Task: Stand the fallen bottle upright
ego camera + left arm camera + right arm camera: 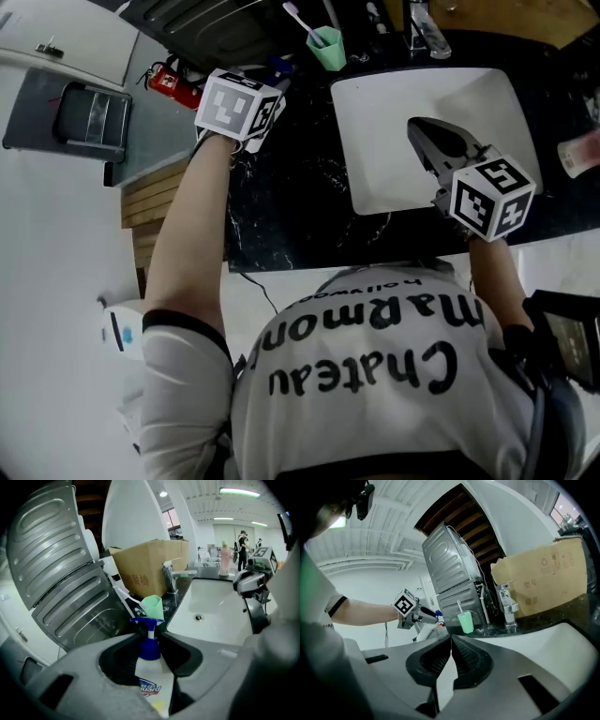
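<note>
Far left in the left gripper view we've got a ribbed metal panel (56, 573), dull grey and stamped in long grooves, which is pure backdrop. Moving in, the left gripper (148, 635) has its jaws clamped on the bottle (152, 679), low centre of that frame. It's a smooth white plastic body with a printed label and a blue pump (149, 620), lying along the jaws with the pump end leading. We judge it's gripped by the body so it can be swung up onto its base, and we'd say it isn't upright yet. Just beyond sits a pale green cup (153, 607) holding a toothbrush (124, 597), with a cardboard box (150, 566) behind. A chrome faucet (169, 577) rises from the dark veined counter (281, 216). Right of that comes the glossy white basin (220, 613). Over it hangs the right gripper (451, 638), jaws pressed together on nothing and held clear, we reckon, to give the left one room.
</note>
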`<state>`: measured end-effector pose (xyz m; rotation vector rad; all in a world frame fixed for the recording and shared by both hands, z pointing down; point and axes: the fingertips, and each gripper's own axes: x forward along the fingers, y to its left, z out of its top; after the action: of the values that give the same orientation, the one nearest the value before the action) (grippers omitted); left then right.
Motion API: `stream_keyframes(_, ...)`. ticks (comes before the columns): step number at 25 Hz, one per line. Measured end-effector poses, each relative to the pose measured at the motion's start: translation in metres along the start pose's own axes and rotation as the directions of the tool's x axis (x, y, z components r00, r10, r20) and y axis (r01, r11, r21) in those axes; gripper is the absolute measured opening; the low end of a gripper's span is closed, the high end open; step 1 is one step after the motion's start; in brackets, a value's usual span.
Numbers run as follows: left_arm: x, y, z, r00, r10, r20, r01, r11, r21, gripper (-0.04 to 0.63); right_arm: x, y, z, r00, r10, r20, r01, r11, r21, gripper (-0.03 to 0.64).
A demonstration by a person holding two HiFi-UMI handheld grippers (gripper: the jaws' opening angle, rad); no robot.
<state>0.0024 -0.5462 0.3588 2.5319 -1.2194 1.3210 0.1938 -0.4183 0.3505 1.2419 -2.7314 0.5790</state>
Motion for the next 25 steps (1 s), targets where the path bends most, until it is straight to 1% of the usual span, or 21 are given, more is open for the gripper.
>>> stream_keyframes(1,-0.008,0.003,-0.003,1.000,0.011,0.029,-0.010,1.000,-0.020,0.143,-0.001,0.010,0.002,1.000,-0.007,0.006,0.007,1.000,-0.004,0.014)
stream_keyframes(3,-0.022,0.009,-0.008,0.995,0.040,0.090,-0.033,0.996,-0.084,0.143,-0.001,0.030,0.004,1.000,-0.019,0.013,0.019,1.000,-0.014,0.014)
stream_keyframes(6,-0.042,0.020,-0.015,0.977,0.104,0.184,-0.070,0.980,-0.185,0.143,0.001,0.055,0.007,0.999,-0.031,0.014,0.032,0.997,-0.066,0.014)
stream_keyframes(8,-0.055,0.024,-0.022,0.965,0.132,0.228,-0.080,0.971,-0.223,0.143,0.002,0.074,0.004,0.999,-0.044,0.005,0.044,0.994,-0.099,0.014)
stream_keyframes(11,-0.074,0.026,-0.035,0.951,0.143,0.275,-0.068,0.962,-0.264,0.143,0.000,0.097,-0.003,0.996,-0.085,-0.013,0.082,0.985,-0.153,0.014)
stream_keyframes(14,-0.089,0.028,-0.043,0.937,0.151,0.316,-0.055,0.955,-0.292,0.143,-0.005,0.109,-0.004,0.989,-0.143,-0.020,0.136,0.969,-0.205,0.014)
stream_keyframes(16,-0.099,0.027,-0.048,0.927,0.155,0.340,-0.048,0.952,-0.302,0.143,-0.010,0.117,-0.004,0.985,-0.170,-0.018,0.162,0.963,-0.217,0.014)
stream_keyframes(22,-0.120,0.024,-0.062,0.907,0.159,0.390,-0.031,0.949,-0.315,0.143,-0.022,0.137,-0.005,0.976,-0.216,-0.018,0.205,0.948,-0.243,0.014)
stream_keyframes(25,-0.126,0.024,-0.069,0.901,0.173,0.398,-0.049,0.952,-0.303,0.143,-0.027,0.143,-0.004,0.972,-0.234,-0.008,0.224,0.940,-0.258,0.014)
